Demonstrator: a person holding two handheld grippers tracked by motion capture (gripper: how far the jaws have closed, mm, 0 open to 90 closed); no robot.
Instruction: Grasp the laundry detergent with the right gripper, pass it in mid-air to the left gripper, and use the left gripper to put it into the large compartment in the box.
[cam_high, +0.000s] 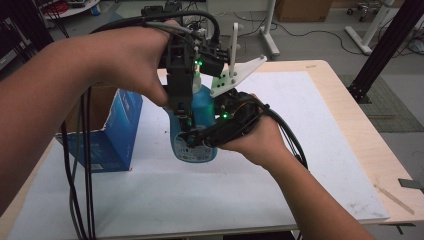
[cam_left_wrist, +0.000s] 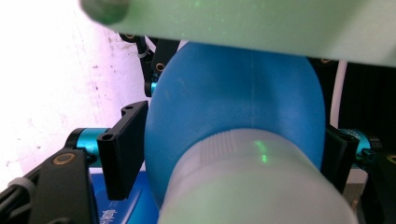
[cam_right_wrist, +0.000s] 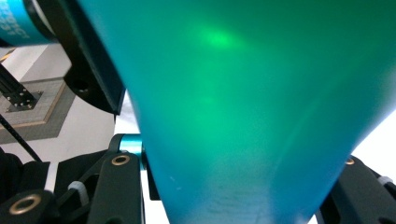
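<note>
- The blue carton (cam_high: 112, 132) stands open-topped on the counter (cam_high: 320, 125), just to the outer side of the left tool, apart from it.
- The left tool (cam_high: 184, 116) comes down from above, its jaws pressed against both sides of the blue bottle (cam_high: 200, 107) just below the white cap (cam_left_wrist: 252, 186); it is holding the bottle.
- The bottle stands upright between both tools, its base at or just above the counter; I cannot tell which.
- The right tool (cam_high: 200, 139) reaches in from the side, lower on the bottle, jaws snug against its body, holding it too.
- Risks, as I judge them: the rounded plastic could slide out of the upper jaws if they loosen or pull unevenly; the two tools pulling against each other could twist or squeeze the bottle; trailing cables (cam_high: 80, 190) might snag the carton.
</note>
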